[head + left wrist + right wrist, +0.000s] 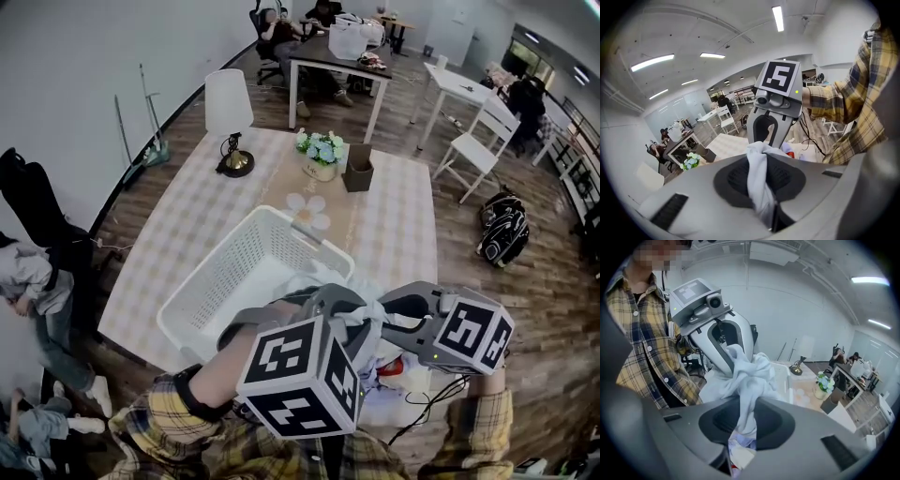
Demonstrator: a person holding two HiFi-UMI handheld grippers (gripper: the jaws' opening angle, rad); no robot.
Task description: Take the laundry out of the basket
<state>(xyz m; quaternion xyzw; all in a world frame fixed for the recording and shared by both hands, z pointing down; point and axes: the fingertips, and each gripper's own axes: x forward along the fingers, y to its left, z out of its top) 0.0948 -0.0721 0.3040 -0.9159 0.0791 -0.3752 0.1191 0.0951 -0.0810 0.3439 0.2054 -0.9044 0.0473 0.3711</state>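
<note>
Left gripper [758,161]: jaws clamped on a fold of the white garment [757,180]. The cloth fills the gap, so I cannot see the pads.
Right gripper [746,401]: jaws pinched on the same white garment, which bunches upward as far as the left gripper's nose.
White garment, location: held up over the near end of the laundry basket [225,281], strung between the two grippers. From the head view I get only a small strip of it, because the gripper bodies cover the rest.
Laundry basket: white, perforated, standing on the table [178,225]. Its near corner is cut off by my left hand [239,361]. Pale cloth lies inside.
Table: checked cover. A lamp [228,108], flowers [322,155] and a brown box [357,173] stand beyond the basket.
Red-and-white item [392,367]: under the right gripper and mostly hidden. I cannot name it or tell whether it lies in the basket.
</note>
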